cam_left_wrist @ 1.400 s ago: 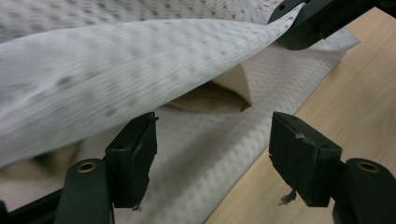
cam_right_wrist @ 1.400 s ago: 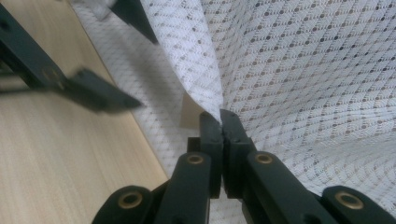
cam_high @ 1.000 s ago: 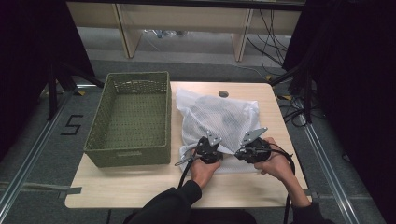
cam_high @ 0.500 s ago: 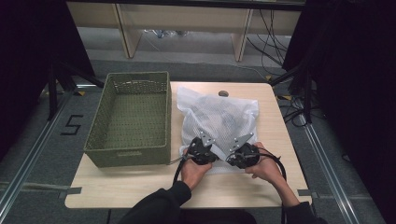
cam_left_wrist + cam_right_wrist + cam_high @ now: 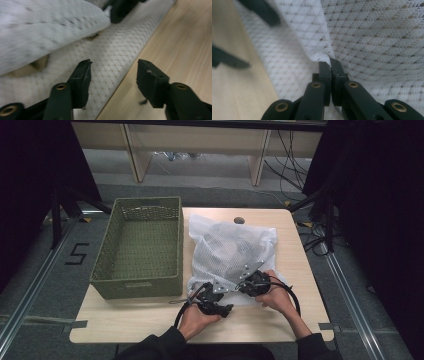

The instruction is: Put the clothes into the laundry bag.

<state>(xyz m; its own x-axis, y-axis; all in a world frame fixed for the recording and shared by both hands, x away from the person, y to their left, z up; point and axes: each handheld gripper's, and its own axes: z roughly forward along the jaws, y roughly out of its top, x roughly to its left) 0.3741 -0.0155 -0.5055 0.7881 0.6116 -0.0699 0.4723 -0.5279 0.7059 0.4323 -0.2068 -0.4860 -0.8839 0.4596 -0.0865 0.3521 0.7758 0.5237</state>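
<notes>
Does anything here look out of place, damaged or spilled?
Nothing stands out. The white mesh bag lies crumpled on the table beside the green basket; the right gripper pinches its near edge.

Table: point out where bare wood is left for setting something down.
A bare strip of table runs along the near edge, below the green basket. A narrower strip lies right of the mesh bag. The bag's near edge is crowded by the left gripper and right gripper.

Both black grippers, left gripper and right gripper, have brass-ringed jaw pivots, grey three-cornered top plates, looping black cables, and dark sleeves behind.
</notes>
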